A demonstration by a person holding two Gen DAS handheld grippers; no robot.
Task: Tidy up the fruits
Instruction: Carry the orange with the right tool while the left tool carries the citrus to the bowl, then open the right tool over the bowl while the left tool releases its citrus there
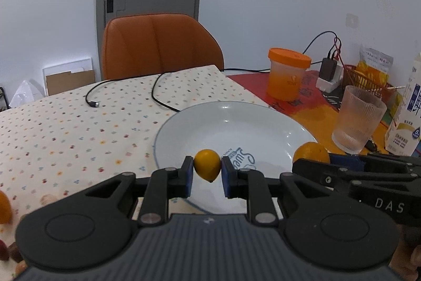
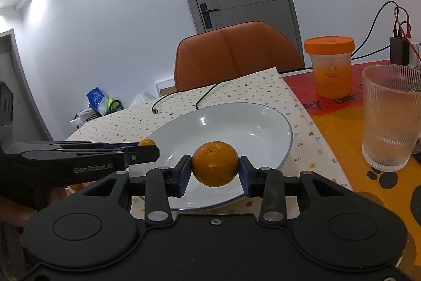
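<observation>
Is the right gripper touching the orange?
Touching. The right wrist view shows the right gripper with a blue pad pressed against each side of the orange, no gap.

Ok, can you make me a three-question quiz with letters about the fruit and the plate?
1. Where is the plate?
A. on the chair
B. on the dotted cloth
C. on the floor

2. What colour is the cup lid?
A. orange
B. green
C. black

3. What is the right claw doing?
A. hanging open
B. gripping the orange
C. gripping the glass

Answers:
1 B, the plate rests on the dotted cloth, in front of the chair.
2 A, the lid is orange like the drink below it.
3 B, both blue pads press the orange's sides above the plate; the left claw grips a small lemon the same way.
</observation>
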